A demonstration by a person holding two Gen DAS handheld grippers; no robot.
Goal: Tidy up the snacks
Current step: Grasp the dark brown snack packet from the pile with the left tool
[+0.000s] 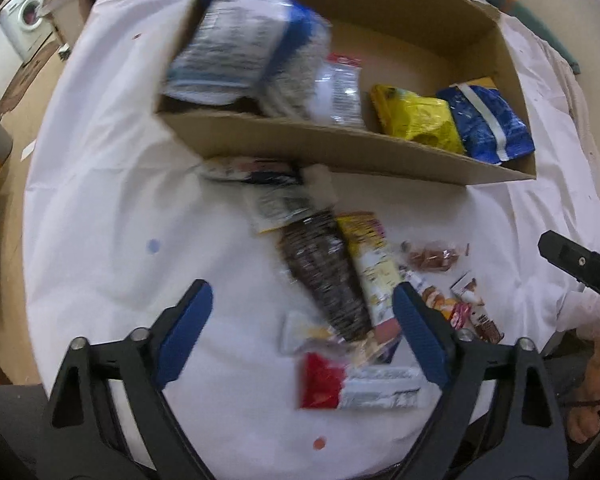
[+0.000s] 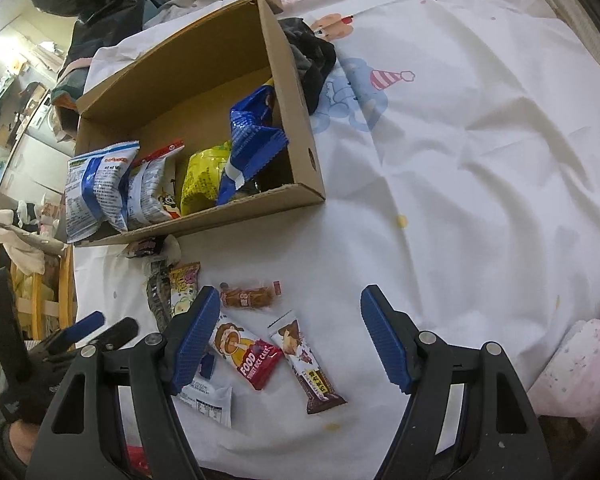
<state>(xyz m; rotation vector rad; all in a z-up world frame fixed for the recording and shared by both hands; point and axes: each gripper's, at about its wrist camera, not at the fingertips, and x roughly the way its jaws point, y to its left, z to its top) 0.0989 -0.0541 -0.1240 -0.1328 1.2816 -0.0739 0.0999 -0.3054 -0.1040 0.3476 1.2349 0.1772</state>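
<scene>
An open cardboard box point(image 1: 300, 144) point(image 2: 296, 120) stands on the white cloth and holds a blue-and-white bag point(image 1: 240, 36) point(image 2: 96, 188), a white bag with a red top point(image 1: 340, 92) point(image 2: 152, 188), a yellow bag point(image 1: 416, 120) point(image 2: 204, 180) and a blue bag point(image 1: 488, 120) point(image 2: 252, 140). In front of it lie loose snacks. My left gripper point(image 1: 300, 286) is open above a dark cookie packet point(image 1: 324, 272), a yellow packet point(image 1: 372, 268) and a red-and-white packet point(image 1: 356, 388), touching none. My right gripper point(image 2: 290, 292) is open over a red rice-cake packet point(image 2: 248, 356) and a brown bar point(image 2: 308, 364).
A small brown candy point(image 2: 248, 296) and a white packet point(image 2: 208, 396) lie nearby. Dark clothing point(image 2: 316, 60) is bunched against the box's right wall. The cloth's left edge drops to the floor, with a washing machine point(image 1: 24, 20) beyond. A bare foot point(image 1: 592, 400) shows at lower right.
</scene>
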